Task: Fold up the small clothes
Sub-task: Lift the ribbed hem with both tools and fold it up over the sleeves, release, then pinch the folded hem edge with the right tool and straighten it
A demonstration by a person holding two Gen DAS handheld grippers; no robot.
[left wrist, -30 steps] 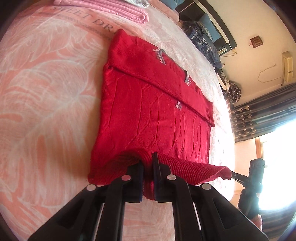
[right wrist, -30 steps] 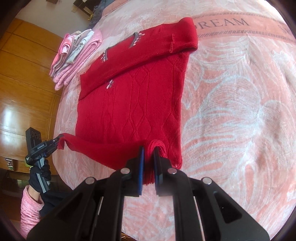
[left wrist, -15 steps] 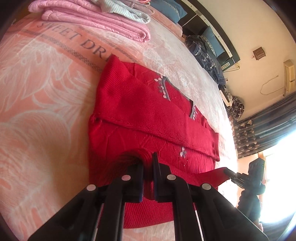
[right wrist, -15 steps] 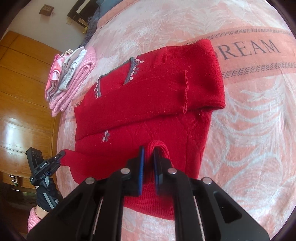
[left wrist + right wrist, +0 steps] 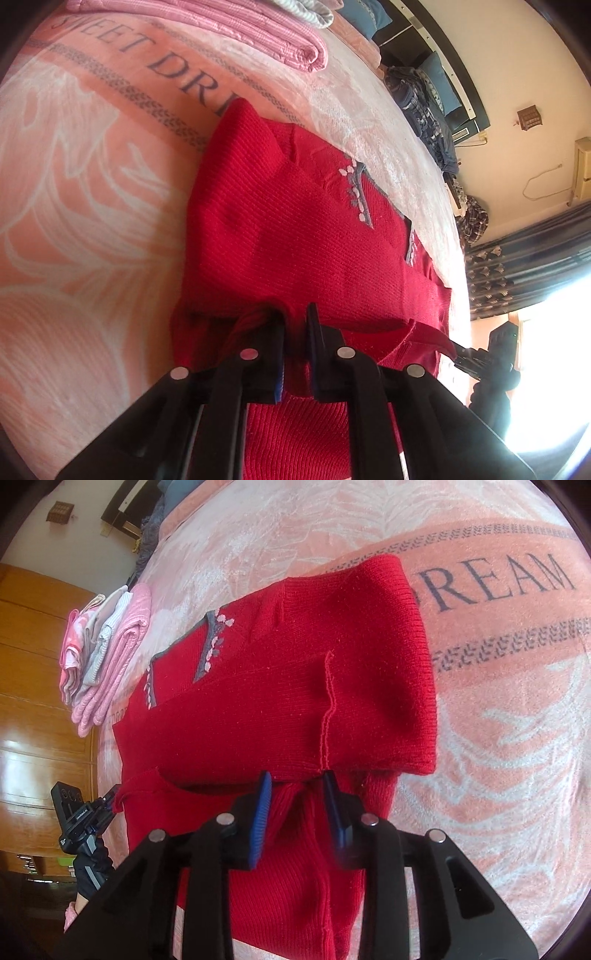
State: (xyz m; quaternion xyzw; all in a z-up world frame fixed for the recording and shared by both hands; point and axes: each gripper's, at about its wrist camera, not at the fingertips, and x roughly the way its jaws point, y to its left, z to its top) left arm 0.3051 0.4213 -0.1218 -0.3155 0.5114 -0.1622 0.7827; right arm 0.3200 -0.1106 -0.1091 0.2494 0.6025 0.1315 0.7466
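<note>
A red knit sweater with a grey, flowered collar lies on the pink blanket, its sleeves folded across the chest. Its bottom hem is carried up over the body to the sleeve fold. My left gripper is shut on one corner of that hem. In the right wrist view the sweater fills the middle. My right gripper stands open, with a bunched ridge of hem loose between its blue pads. The left gripper shows at the far hem corner, still pinching it.
A stack of folded pink and striped clothes lies beyond the collar, also the stack at the top. Dark clothes are heaped at the headboard. A wooden wardrobe and curtains flank the bed.
Both grippers carried the hem forward over the body up to the sleeve fold. The right gripper's fingers have spread apart and let the hem go; the left stays clamped.
</note>
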